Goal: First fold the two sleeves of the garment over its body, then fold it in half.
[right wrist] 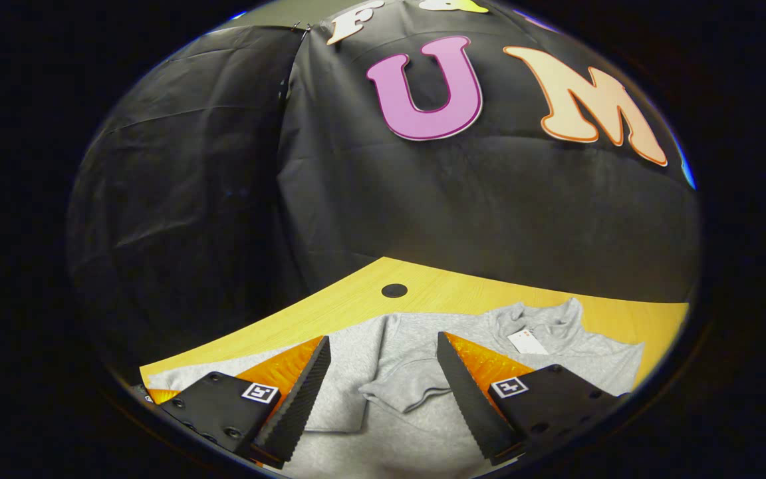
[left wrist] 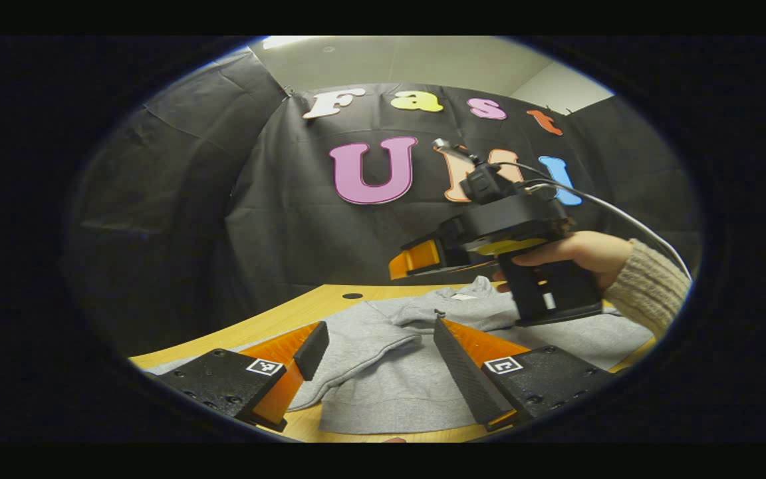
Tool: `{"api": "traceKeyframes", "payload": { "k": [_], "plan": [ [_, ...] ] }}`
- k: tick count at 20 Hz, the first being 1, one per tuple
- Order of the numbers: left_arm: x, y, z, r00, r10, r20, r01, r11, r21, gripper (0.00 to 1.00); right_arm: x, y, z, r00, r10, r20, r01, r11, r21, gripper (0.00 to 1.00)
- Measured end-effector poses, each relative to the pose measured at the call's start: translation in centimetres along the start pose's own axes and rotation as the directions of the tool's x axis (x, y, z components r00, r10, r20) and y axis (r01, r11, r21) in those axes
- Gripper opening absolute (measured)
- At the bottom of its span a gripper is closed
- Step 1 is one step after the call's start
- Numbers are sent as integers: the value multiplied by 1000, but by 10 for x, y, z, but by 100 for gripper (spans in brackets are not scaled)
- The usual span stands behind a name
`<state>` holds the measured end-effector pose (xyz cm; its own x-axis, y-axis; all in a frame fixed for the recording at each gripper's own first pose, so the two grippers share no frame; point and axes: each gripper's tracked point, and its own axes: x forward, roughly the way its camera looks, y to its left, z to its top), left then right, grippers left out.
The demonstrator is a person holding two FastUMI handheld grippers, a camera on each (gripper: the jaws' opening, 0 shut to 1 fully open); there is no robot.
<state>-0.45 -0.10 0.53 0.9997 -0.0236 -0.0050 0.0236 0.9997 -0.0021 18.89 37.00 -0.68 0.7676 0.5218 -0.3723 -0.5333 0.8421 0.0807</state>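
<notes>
Garment: grey sweatshirt lying flat on the wooden table, just under and ahead of both grippers; in the right gripper view the same garment spreads across the table
Left gripper: left gripper hangs above the cloth with its fingers spread wide, nothing between them
Right gripper: right gripper likewise stands parted over the garment, gripping nothing; in the left gripper view it shows farther off, held by a hand in a knitted sleeve, above the collar end
Sleeve: one sleeve lies folded across the body, its cuff between the right gripper's fingers
Collar: neck opening with a white tag toward the far side
Table hole: a dark round hole beyond the garment
Wall: black cloth behind the table
</notes>
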Motion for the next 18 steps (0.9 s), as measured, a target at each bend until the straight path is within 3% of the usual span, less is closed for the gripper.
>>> {"api": "traceKeyframes", "payload": {
  "k": [10,14,18],
  "plan": [
    [1,1,-3,1000,-12,-15,12,1000,24,94,-136,-52,-24,991,-72,109,77,996,-46,100],
    [2,12,-15,996,-10,-89,14,999,50,94,-179,-85,-40,979,-144,143,150,988,-35,100],
    [-16,50,-28,980,20,-198,-7,998,65,93,-215,-115,-55,964,-216,156,225,974,-41,99]
  ]
}}
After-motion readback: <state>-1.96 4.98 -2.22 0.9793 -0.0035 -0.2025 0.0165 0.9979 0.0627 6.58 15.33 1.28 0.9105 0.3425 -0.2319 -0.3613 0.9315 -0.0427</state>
